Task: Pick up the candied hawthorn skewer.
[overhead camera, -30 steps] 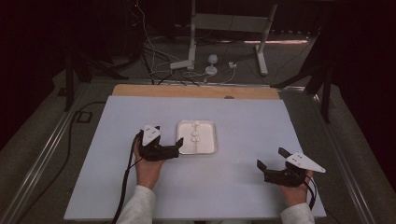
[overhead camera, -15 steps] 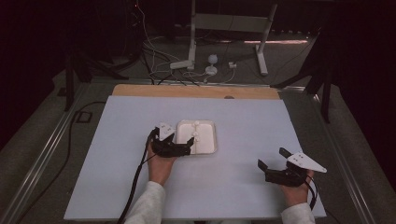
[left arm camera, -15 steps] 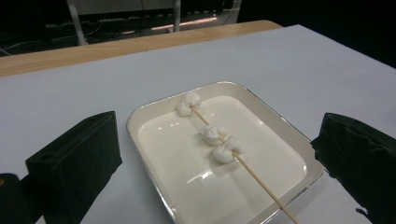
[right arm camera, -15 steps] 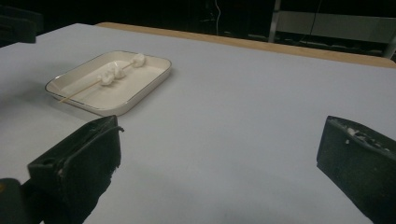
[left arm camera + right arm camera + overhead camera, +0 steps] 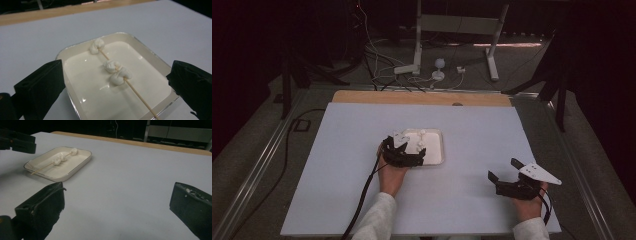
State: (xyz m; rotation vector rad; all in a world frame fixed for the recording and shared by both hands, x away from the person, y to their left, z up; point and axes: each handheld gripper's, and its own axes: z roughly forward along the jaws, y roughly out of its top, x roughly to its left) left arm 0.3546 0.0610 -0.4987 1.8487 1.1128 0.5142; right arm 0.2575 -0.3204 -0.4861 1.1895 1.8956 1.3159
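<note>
step: skewer [image 5: 130, 86] in tray [image 5: 160, 62] approached | left gripper [image 5: 409, 156] jaws apart, nothing held | right gripper [image 5: 506, 181] spread, idle at 4 o'clock | next: jaws to be lowered astride the stick, then closed

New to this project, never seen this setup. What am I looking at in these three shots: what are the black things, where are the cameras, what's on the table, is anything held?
A person sits at a table and holds a hand-held two-jaw gripper in each hand; there is no robot arm. The high view looks down from above: the left gripper reaches over a white tray, and the right gripper rests apart on the table. The other two shots come from cameras riding on the grippers, so the black blocks at their edges are the jaws. In the tray lies a wooden skewer with three white lumps on it. Both grippers are open and hold nothing.
</note>
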